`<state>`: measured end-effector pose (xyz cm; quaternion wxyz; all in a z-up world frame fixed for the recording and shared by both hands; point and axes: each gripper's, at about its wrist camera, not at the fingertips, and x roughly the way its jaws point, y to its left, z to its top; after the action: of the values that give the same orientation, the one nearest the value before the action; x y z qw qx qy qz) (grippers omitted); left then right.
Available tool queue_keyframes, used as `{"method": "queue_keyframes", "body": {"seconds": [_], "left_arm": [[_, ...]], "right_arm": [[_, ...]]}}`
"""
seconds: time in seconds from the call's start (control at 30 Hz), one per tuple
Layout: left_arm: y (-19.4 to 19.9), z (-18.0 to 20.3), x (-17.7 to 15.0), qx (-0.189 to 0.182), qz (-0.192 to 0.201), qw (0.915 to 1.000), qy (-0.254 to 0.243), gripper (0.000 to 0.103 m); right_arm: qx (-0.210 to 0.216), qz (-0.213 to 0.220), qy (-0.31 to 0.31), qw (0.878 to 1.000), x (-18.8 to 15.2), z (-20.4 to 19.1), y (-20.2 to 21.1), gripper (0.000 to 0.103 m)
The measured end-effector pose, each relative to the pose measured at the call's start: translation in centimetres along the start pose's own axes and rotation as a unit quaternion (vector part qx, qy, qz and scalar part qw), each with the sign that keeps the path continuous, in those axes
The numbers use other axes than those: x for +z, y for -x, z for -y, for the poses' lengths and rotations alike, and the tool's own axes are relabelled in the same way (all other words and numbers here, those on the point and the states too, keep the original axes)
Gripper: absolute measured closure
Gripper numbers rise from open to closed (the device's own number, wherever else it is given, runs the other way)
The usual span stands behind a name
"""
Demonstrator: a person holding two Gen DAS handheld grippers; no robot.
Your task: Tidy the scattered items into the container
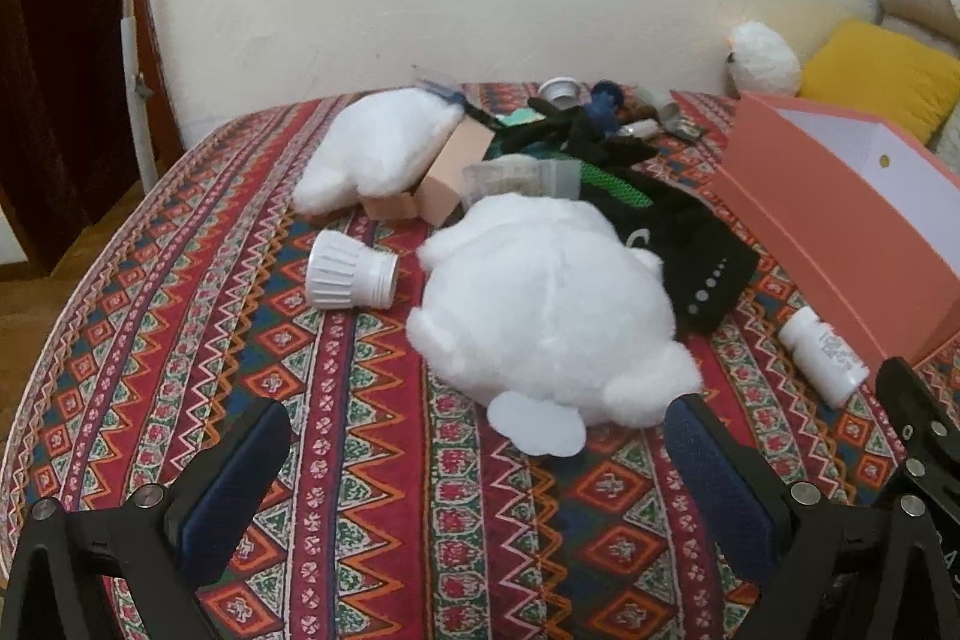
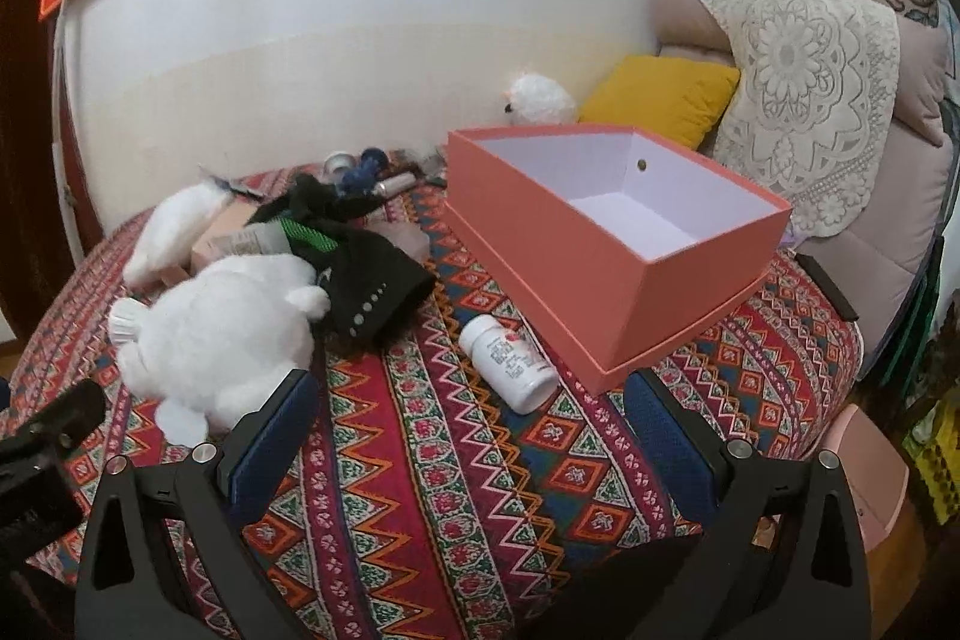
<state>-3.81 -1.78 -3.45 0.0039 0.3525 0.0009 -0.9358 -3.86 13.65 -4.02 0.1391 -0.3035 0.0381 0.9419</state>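
Both grippers held wide, nothing gripped.
The orange box (image 2: pixel 606 244) is cropped in the left view; clutter behind the black garment (image 1: pixel 690 244) is indistinct.

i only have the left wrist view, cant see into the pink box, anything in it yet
Observer: No. In the right wrist view the pink box shows a bare white floor.
Operator: is it sitting on something
Observer: Yes, it sits on its own pink lid, which juts out around the base.
Operator: whats the right hand-held gripper doing
Observer: The right hand-held gripper is open and holds nothing; the white pill bottle lies just ahead of it, beside the box.
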Motion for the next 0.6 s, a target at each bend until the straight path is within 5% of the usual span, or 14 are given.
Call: {"method": "queue_keyframes", "body": {"seconds": [0.6], "left_arm": [[1.9, 1.9, -0.2, -0.008, 0.016, 0.9996, -0.020, 0.000]], "right_arm": [[-0.001, 0.023, -0.033, 0.999, 0.5, 2.3, 2.3, 0.000]]}}
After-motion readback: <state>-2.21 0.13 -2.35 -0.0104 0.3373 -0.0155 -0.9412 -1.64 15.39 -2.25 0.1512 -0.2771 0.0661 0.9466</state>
